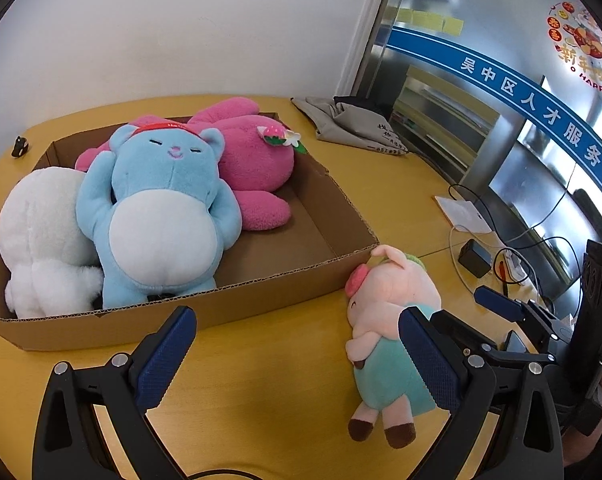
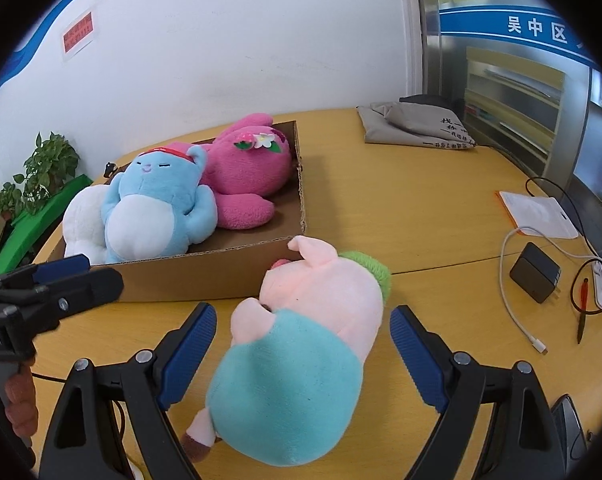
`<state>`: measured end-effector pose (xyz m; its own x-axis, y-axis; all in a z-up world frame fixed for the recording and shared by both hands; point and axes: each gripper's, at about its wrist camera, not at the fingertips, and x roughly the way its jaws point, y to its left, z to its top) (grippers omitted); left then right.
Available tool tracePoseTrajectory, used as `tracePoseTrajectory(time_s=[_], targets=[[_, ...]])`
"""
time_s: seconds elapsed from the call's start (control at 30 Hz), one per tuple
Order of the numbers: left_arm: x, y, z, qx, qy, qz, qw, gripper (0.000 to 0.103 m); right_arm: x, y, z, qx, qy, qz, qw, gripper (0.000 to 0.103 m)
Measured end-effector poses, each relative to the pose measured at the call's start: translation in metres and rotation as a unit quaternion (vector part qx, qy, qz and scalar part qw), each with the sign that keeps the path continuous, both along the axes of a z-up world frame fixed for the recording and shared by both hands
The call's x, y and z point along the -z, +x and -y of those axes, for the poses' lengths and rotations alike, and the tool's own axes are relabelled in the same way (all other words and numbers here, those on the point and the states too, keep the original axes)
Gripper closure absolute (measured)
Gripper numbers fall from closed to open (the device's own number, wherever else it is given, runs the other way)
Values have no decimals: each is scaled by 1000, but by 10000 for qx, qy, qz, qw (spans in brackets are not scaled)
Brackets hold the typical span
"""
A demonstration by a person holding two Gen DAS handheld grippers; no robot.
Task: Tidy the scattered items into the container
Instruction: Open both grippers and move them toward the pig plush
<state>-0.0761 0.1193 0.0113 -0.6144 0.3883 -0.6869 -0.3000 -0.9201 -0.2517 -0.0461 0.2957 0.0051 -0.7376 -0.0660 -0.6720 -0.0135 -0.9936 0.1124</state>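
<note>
My yellow table point(image 1: 285, 364) carries the most, and on it the cardboard box point(image 1: 333, 200) holds three plush toys: a blue bear point(image 1: 161, 208) lying belly-up across a white plush point(image 1: 41, 232) and a pink rabbit point(image 1: 253, 152) with a strawberry and flower on its head. Outside the box, touching its near corner, lies the pink pig point(image 2: 321, 300) in a teal outfit, head toward the box.

On the glass wall a blue band point(image 1: 513, 92) reads 吴中区人才服务中, and a red sticker point(image 1: 581, 40) above it shows "HAPPY". The grey cloth bag point(image 2: 417, 124) at the far edge bears small dark writing I cannot read.

My right gripper point(image 2: 303, 344) tilts downward, its blue pads spread wide on either side of the pig's body without pressing it. My left gripper point(image 1: 297, 356) slants down beside the box, its pads wide apart over bare table, the right pad just in front of the pig.

A black charger point(image 2: 535, 272) and white cable point(image 2: 517, 312) lie well to the right.
</note>
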Motion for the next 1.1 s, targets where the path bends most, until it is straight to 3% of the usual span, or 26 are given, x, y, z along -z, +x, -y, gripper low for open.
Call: tracePoseTrajectory(time_s=[0.63,0.97,1.1], targets=[[-6,3,29,-381,128,17,9992,1,-12,6,14,-322,84,-127,9994,14],[-11,1,27,-252,169,21,9995,1,-13,11,15,-338,13,-149,9993,14],[-7,-11,12,89,200,109,9997,0,-10,12,12,-296,-26,-139,9995,14]])
